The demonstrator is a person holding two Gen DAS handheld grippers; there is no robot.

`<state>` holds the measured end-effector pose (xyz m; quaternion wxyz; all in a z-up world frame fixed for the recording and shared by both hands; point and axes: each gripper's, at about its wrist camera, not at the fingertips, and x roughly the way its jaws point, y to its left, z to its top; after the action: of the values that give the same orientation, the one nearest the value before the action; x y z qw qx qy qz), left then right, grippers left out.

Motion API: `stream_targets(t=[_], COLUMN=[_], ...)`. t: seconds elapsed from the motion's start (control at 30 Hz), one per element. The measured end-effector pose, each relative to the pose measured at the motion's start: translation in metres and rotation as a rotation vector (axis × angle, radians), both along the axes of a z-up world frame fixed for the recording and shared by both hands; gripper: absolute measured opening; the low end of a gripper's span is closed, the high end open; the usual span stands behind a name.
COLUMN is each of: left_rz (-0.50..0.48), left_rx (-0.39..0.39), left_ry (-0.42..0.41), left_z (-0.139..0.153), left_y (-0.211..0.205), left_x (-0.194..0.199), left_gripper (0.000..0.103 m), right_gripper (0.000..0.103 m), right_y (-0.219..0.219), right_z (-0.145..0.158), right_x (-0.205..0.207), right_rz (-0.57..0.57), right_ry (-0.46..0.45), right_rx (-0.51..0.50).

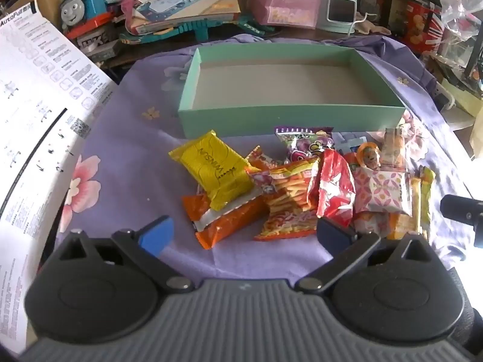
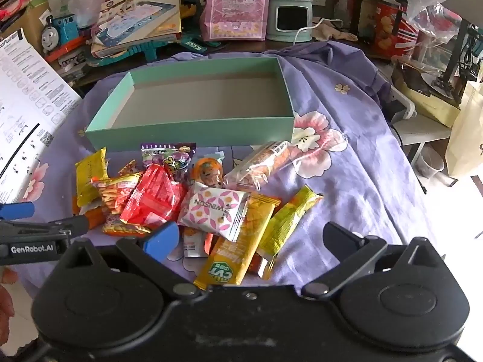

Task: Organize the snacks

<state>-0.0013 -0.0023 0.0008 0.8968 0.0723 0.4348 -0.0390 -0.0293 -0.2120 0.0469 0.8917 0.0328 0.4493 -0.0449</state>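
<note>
Both my grippers are spread wide, holding nothing. Left gripper (image 1: 244,232) has the orange packet (image 1: 223,223) right between its fingers, long axis slanting across the gap — closest grab. Right gripper (image 2: 256,238) sits over the yellow bar (image 2: 238,247). Green box (image 1: 289,119) waits just beyond the pile — still bare.

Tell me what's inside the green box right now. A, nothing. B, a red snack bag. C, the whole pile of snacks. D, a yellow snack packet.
A: the green box shows only its bare grey floor in both views, while the snack pile lies on the purple cloth in front of it.
</note>
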Motion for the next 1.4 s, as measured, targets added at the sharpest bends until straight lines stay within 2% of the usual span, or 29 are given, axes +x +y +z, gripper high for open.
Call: stream_targets(t=[0.17, 1.4], left_rz=[0.017, 0.02], left_rx=[-0.05, -0.05], left_ry=[0.022, 0.046], left_z=[-0.001, -0.006], left_y=[0.008, 0.005], left_x=[0.0, 0.004], left_gripper=[0.103, 0.103], right_gripper=[0.103, 0.103], right_y=[0.0, 0.004], right_z=[0.0, 0.0], right_x=[0.0, 0.001], right_rz=[0.0, -0.004], right_ry=[-0.001, 0.014], right_rx=[0.003, -0.004])
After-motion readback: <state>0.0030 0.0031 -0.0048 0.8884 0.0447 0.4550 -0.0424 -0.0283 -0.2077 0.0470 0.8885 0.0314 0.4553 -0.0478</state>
